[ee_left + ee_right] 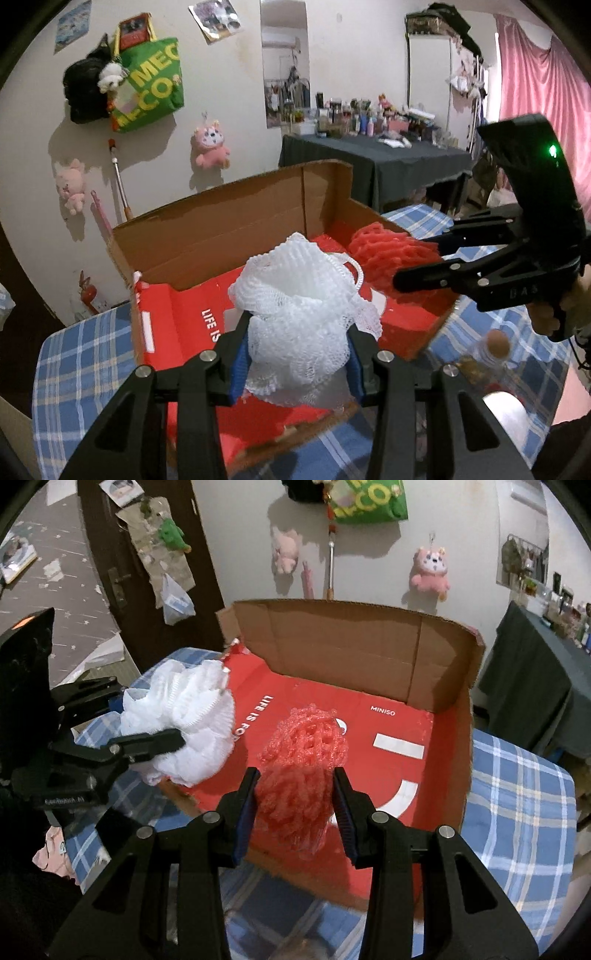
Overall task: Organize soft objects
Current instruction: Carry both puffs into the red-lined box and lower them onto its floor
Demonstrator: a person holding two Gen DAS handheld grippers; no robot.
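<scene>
Left wrist view shows a white foam net [299, 314], crumpled into a soft ball, pinched between the blue-padded fingers [240, 354] of the left gripper [295, 354], whose jaws are clamped on its lower part. It hangs over the near left edge of an open cardboard box [229, 221] with a red printed floor. From the right wrist, a red foam net [299, 771] sits squeezed the same way in the right gripper [295, 812], jaws closed on it, held above the middle of the box floor rather than resting on it, as far as I can tell. The box stands on a blue plaid cloth [517, 786].

Both pieces look to be mid-delivery, the placing step. Next, I'd say each hand needs lowering until the net touches the red floor, side by side and not stacked, then the jaws eased apart. The white one needs carrying further inward first, or it may tumble over the low front edge.
</scene>
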